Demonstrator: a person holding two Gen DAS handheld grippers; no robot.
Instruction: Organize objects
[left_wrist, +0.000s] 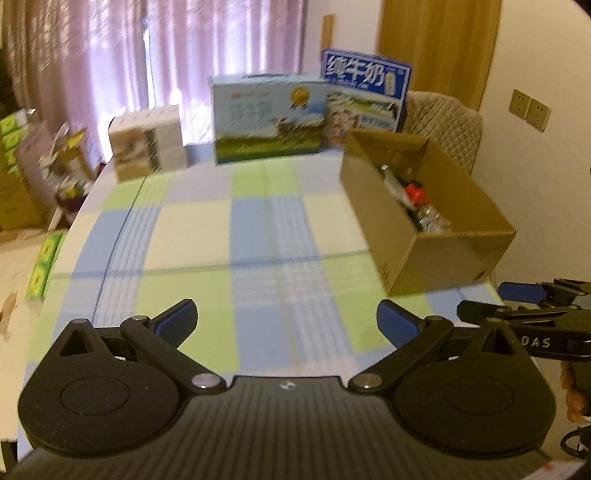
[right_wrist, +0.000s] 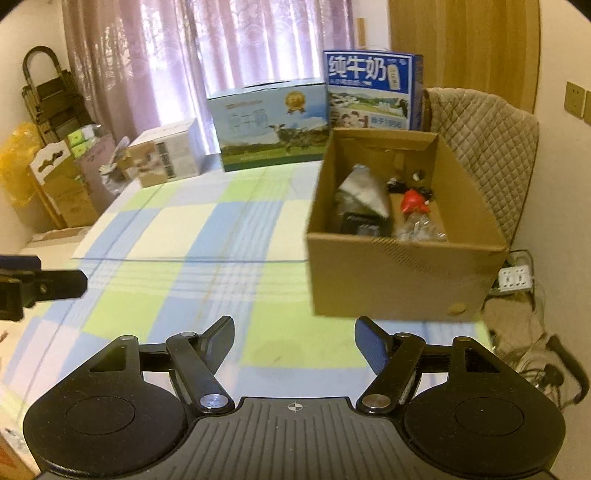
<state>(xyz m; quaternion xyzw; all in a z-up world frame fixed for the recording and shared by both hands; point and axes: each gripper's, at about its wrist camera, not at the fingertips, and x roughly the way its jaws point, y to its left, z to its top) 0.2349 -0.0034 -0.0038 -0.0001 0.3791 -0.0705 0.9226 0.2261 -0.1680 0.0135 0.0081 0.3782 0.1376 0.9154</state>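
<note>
An open brown cardboard box (right_wrist: 402, 273) (left_wrist: 461, 254) stands at the right side of the checked tablecloth (right_wrist: 207, 236) (left_wrist: 236, 229). Inside it lie a grey wrapped bundle (right_wrist: 364, 190), a red object (right_wrist: 413, 201) (left_wrist: 415, 194), a crinkled clear packet (right_wrist: 421, 229) and a dark item. My left gripper (left_wrist: 286, 319) is open and empty above the near part of the cloth. My right gripper (right_wrist: 293, 334) is open and empty too, just in front of the box. The right gripper (left_wrist: 517, 299) also shows at the right edge of the left wrist view, the left gripper (right_wrist: 44, 284) at the left edge of the right wrist view.
At the far table edge stand a white carton (right_wrist: 166, 153) (left_wrist: 147, 142), a light blue milk case (right_wrist: 273, 127) (left_wrist: 269, 118) and a dark blue milk case (right_wrist: 373, 90) (left_wrist: 365, 92). A quilted chair (right_wrist: 484, 147) sits behind the box. Boxes and bags (right_wrist: 62, 184) crowd the floor at left; a power strip (right_wrist: 515, 278) lies right.
</note>
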